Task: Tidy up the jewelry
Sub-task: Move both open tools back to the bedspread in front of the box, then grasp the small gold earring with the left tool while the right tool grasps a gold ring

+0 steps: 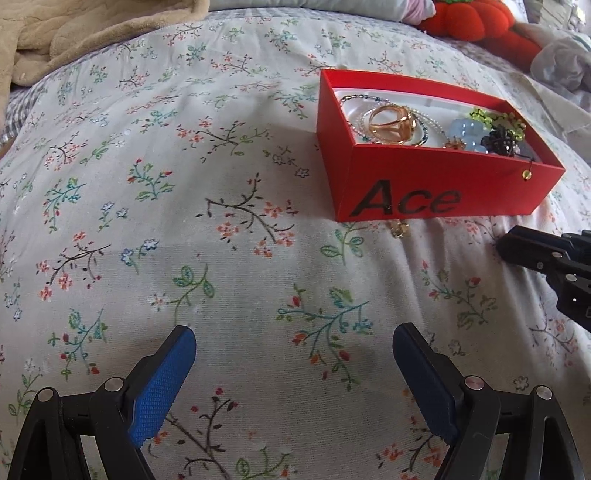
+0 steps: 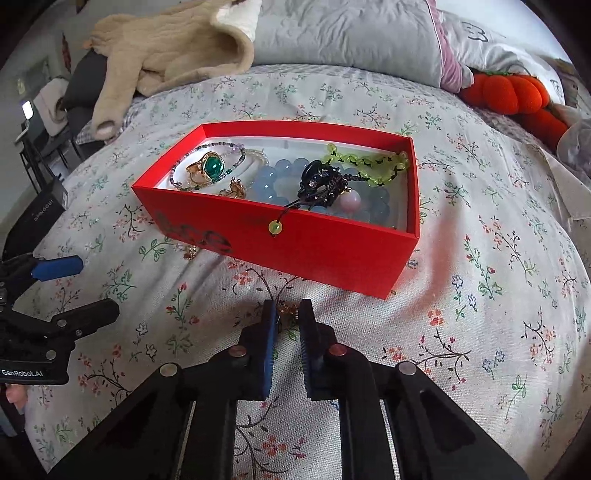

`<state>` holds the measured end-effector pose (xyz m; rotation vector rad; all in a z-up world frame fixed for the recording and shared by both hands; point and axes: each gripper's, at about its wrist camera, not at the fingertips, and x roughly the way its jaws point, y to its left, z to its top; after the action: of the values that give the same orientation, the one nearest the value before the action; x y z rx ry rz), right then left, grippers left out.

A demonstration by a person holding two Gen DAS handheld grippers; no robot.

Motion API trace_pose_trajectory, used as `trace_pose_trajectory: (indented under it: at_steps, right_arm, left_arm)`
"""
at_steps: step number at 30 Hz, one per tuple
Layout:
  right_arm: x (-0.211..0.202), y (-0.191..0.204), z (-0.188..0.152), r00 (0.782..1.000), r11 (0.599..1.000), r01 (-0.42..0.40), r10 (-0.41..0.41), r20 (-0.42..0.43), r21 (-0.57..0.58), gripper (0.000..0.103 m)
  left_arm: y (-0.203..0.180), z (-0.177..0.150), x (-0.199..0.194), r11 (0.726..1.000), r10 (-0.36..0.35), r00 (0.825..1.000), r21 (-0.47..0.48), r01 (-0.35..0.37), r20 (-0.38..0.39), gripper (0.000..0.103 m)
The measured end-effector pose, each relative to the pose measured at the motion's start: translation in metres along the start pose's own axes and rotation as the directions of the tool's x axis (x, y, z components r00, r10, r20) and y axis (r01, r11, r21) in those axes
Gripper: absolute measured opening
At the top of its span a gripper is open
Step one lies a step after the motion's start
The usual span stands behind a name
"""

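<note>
A red open box (image 2: pixel 314 251) marked "Ace" (image 1: pixel 436 184) sits on the floral bedspread. It holds a gold ring with a green stone (image 2: pixel 208 166), blue beads (image 2: pixel 284 173), a green bracelet (image 2: pixel 369 162), a black ornament (image 2: pixel 325 182) and thin bead strings. A small gold piece (image 2: pixel 190 251) lies by the box's front wall, also in the left wrist view (image 1: pixel 399 229). My right gripper (image 2: pixel 287 314) is nearly shut on a small gold-brown jewelry piece (image 2: pixel 287 309) in front of the box. My left gripper (image 1: pixel 293 347) is open and empty, left of the box.
A beige plush garment (image 2: pixel 166 51) lies at the back left. Grey pillows (image 2: pixel 351 33) and an orange pumpkin plush (image 2: pixel 517 96) lie at the back right. A black box (image 2: pixel 37 214) stands off the bed's left edge.
</note>
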<state>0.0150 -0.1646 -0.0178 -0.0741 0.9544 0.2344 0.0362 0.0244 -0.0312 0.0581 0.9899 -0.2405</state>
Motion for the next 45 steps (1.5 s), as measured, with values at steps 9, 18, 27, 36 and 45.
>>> trace_pose_trajectory:
  at_steps: [9,18,27,36,45]
  right_arm:
    - [-0.014,-0.011,0.004,1.0,0.999,-0.024,0.023,0.011,0.036,0.013]
    - [-0.028,-0.023,0.003,0.999,0.998,-0.043,0.042,0.021,0.048,0.013]
    - [-0.034,-0.04,0.002,0.999,0.996,-0.039,0.038,0.023,0.078,0.013]
    - [-0.035,-0.046,0.006,0.999,0.995,-0.035,0.033,0.02,0.098,0.013]
    - [-0.039,-0.047,0.011,0.999,0.993,-0.038,0.035,0.027,0.114,0.013]
  left_arm:
    - [-0.018,0.017,0.009,0.974,-0.222,0.975,-0.054,0.221,-0.011,0.057]
    - [-0.043,0.029,0.027,0.971,-0.238,0.971,-0.032,0.237,-0.02,0.029]
    - [-0.043,0.04,0.039,0.974,-0.213,0.977,-0.075,0.212,-0.001,0.015]
    - [-0.035,0.042,0.042,0.978,-0.187,0.982,-0.091,0.187,0.004,0.0]
    - [-0.03,0.034,0.031,0.976,-0.205,0.979,-0.072,0.204,-0.008,0.0]
